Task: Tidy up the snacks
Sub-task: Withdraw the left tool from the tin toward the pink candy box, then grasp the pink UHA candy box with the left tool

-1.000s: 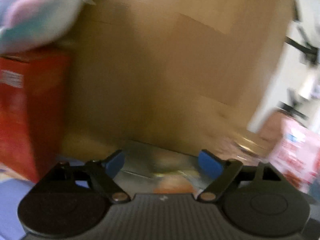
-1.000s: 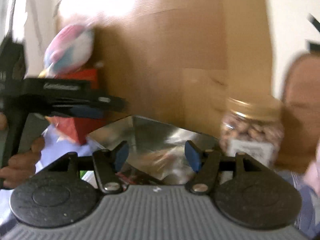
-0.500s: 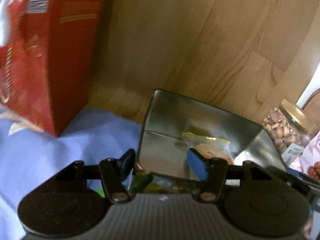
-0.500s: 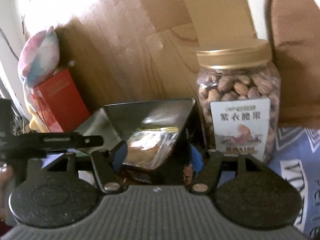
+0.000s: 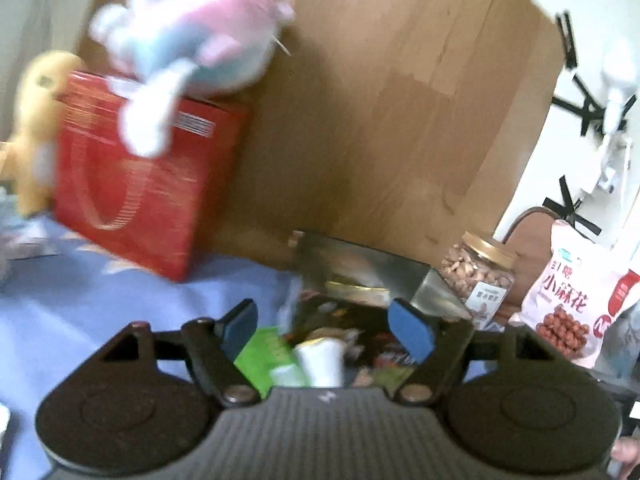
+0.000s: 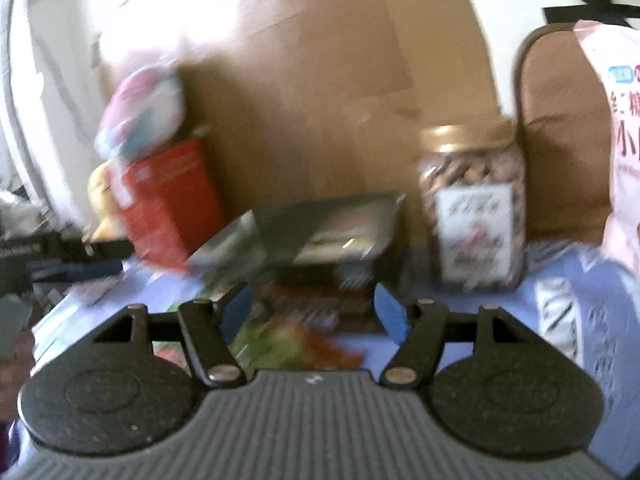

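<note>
Two grippers, both with blue-padded fingers spread and nothing between them. Left gripper (image 5: 325,328) hangs over a blurred clutter of snack packets (image 5: 320,354) on a blue patterned cloth (image 5: 100,300); a green packet (image 5: 266,356) and a white-topped pouch lie just below the gap between its fingers. Beyond them stands an open metal tin (image 5: 360,280) with a packet inside, against a wooden board (image 5: 380,100). Right gripper (image 6: 314,314) faces the same tin (image 6: 320,232) from farther right; more blurred packets (image 6: 292,340) lie between its fingers and the tin. Jar of nuts (image 6: 472,208) with gold lid stands just right of the tin, a pink snack bag (image 5: 572,300) beyond that. Red box (image 5: 136,184) left of the tin, a pink-blue plush toy (image 5: 188,40) on top, a yellow plush (image 5: 32,128) beside it. White wall at right. Heavy motion blur in both views.
</note>
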The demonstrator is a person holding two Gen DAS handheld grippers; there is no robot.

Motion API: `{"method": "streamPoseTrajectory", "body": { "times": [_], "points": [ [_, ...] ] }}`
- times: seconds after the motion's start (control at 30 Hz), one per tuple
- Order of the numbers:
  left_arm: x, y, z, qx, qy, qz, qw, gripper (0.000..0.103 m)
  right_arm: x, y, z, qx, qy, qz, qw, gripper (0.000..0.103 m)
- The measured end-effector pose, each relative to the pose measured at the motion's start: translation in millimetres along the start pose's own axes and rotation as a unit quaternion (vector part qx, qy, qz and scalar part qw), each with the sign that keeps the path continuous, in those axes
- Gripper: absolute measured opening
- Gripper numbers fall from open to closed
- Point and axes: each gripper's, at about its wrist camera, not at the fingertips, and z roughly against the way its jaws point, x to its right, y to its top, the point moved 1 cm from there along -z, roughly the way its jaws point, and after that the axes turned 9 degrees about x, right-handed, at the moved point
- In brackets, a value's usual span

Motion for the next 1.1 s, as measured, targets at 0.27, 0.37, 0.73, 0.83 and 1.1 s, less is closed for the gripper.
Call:
{"method": "streamPoseTrajectory", "body": {
  "times": [0.27,0.37,0.73,0.83,1.1],
  "points": [
    [-46,-39,63,0.009,0.048,0.008,0.9988,0.075,-73,-37,7,-0.028,0.052,0.081,0.995,0.07],
    [-53,-54,66,0.004,0.04,0.018,0.999,0.075,-90,-42,-4,-0.052,0.079,0.075,0.993,0.07],
    [-65,-88,57,-0.062,0.052,0.097,0.992,0.075,-99,-27,-80,-0.088,0.079,0.025,0.993,0.058],
    [-59,-89,53,-0.062,0.046,0.086,0.9933,0.073,-96,-38,-102,-0.135,0.073,0.006,0.988,0.034],
    [-39,-94,54,-0.075,-0.009,0.047,0.996,0.072,-104,-63,-44,-0.159,0.11,0.021,0.981,0.036]
  ]
}}
